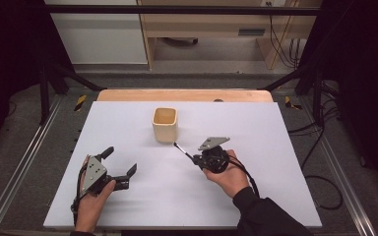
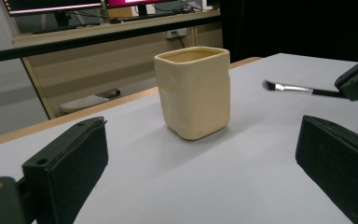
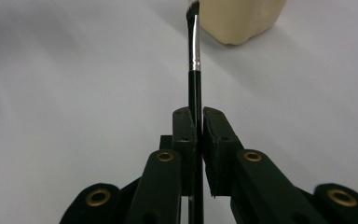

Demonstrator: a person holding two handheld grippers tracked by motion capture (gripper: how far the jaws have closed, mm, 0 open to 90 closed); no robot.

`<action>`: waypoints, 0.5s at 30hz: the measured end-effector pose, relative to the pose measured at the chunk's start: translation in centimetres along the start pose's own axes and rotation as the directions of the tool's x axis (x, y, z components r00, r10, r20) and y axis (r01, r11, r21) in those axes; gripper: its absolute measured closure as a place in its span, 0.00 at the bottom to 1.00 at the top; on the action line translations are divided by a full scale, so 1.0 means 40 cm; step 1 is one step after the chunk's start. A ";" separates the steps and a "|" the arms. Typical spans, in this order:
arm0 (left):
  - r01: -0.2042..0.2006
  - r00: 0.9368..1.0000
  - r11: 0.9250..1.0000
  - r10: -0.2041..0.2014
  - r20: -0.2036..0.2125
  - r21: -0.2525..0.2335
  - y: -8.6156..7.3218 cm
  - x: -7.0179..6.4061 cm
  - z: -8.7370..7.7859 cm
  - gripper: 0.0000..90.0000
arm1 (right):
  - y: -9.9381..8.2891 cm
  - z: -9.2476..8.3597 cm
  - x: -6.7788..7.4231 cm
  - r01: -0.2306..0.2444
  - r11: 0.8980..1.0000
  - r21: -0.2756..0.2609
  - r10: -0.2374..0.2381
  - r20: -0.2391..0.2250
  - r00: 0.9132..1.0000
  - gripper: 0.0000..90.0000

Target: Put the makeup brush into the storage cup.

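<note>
Right gripper (image 3: 198, 123) clamps the brush (image 3: 194, 42), left gripper (image 1: 120, 164) gapes idle (lift bristles over cup (image 1: 165, 125) rim, drop in vertically).

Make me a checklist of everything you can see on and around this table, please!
Surface: white table top, wooden edge at the far side.
Job's things: cream square cup upright near the middle; thin black-handled brush with metal ferrule, tip pointing at the cup's base.
Clutter: nothing seen.
Grippers: left gripper jaws wide apart, holding nothing, aimed towards the cup; right gripper jaws shut on the brush handle.
Cables: a black cable trails from the right gripper; more cables on the floor at the right.
Surroundings: black frame bars, wooden furniture behind, grey floor.
</note>
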State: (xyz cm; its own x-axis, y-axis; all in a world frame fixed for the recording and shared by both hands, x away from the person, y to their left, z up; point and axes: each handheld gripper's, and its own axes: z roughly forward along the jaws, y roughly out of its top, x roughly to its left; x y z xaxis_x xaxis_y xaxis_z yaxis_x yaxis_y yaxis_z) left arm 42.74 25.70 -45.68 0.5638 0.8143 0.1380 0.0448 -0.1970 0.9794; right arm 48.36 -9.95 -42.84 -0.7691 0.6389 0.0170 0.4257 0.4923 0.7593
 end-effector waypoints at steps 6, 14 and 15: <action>-0.009 1.000 1.000 0.009 0.002 0.010 0.003 -0.022 0.010 0.02 | -0.031 -0.047 -0.004 -0.020 0.986 -0.163 0.024 0.027 0.999 0.93; -0.013 1.000 0.998 0.013 0.006 0.058 0.008 -0.066 0.051 0.03 | -0.082 -0.020 -0.005 0.003 0.934 -0.358 0.033 0.092 0.995 0.93; -0.013 1.000 0.998 0.013 0.006 0.058 0.008 -0.066 0.051 0.03 | -0.082 -0.020 -0.005 0.003 0.934 -0.358 0.033 0.092 0.995 0.93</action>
State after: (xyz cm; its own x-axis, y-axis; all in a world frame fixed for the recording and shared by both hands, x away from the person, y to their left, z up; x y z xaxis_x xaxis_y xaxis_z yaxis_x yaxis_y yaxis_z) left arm 42.96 22.37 -46.03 0.5688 0.8087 0.1496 0.0850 -0.2388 0.9673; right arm 46.73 -12.15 -44.80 -0.7076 0.7063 -0.0183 0.2248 0.2496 0.9419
